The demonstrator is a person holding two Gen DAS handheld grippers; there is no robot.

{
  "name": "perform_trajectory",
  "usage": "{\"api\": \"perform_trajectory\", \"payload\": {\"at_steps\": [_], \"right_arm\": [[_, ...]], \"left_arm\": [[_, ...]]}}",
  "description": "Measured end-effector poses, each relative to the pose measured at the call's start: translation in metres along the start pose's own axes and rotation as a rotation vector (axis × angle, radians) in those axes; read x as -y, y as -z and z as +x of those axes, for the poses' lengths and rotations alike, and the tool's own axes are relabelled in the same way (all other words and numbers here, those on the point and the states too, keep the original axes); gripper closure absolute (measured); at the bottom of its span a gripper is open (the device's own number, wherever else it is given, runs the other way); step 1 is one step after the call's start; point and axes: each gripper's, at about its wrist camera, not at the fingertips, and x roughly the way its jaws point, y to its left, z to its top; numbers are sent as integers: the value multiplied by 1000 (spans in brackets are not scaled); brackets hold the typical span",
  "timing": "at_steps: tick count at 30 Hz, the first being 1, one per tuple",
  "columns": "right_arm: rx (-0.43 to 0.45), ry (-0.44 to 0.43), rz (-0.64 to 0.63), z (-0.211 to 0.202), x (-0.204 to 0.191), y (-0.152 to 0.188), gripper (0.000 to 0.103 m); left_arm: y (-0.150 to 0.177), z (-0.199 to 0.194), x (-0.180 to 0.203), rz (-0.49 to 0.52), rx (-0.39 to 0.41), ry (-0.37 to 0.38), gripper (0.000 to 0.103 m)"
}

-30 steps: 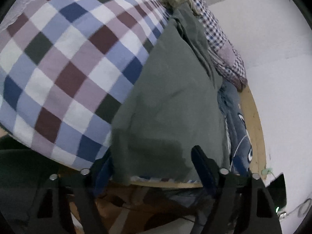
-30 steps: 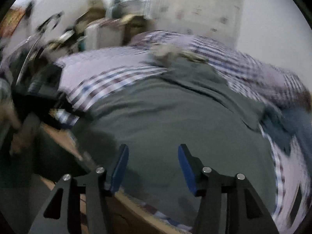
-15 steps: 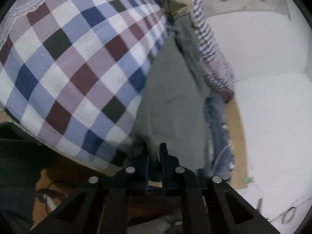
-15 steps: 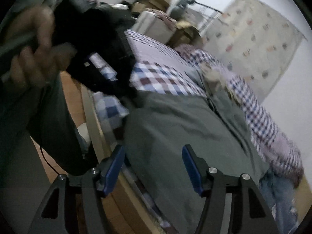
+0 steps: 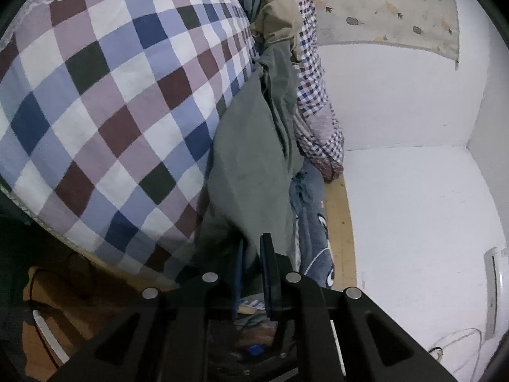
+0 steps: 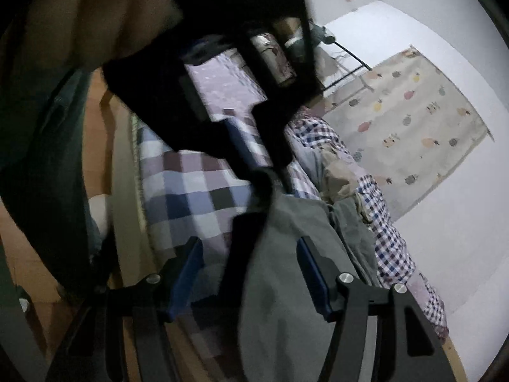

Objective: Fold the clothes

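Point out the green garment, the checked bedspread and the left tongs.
green garment [image 5: 254, 146], left wrist view, middle of the cloth.
checked bedspread [image 5: 111, 95], left wrist view, open top surface.
left tongs [image 5: 253, 254], left wrist view, between fingertips, clamping the garment.

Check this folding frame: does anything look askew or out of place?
Nothing damaged. The green garment hangs bunched from the left gripper, and unfolded clothes lie heaped along the bed's far edge.

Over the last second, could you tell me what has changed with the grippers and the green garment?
The left gripper closed on the green garment's edge and lifted it. The right gripper stayed open while its view swung left. The checked quilt and pile of clothes stayed put.
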Motion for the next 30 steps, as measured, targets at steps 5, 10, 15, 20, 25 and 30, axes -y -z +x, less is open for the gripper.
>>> {"api": "perform_trajectory", "payload": {"at_steps": [5, 10, 15, 20, 25, 30], "right_arm": [[-21, 69, -1, 12, -3, -3, 47], [-47, 54, 73, 17, 13, -4, 102], [-30, 34, 105, 13, 22, -8, 102], [-12, 13, 137, 9, 32, -12, 102], [-4, 2, 129, 6, 30, -15, 102], [-20, -7, 105, 7, 25, -14, 102]], "left_arm": [[-1, -2, 1, 5, 3, 23, 94], [-2, -1, 1, 2, 29, -14, 74], [-3, 1, -2, -14, 43, -70, 28], [3, 3, -3, -6, 21, -111, 28], [7, 6, 3, 20, 34, -103, 48], [11, 7, 7, 40, 29, -132, 99]]}}
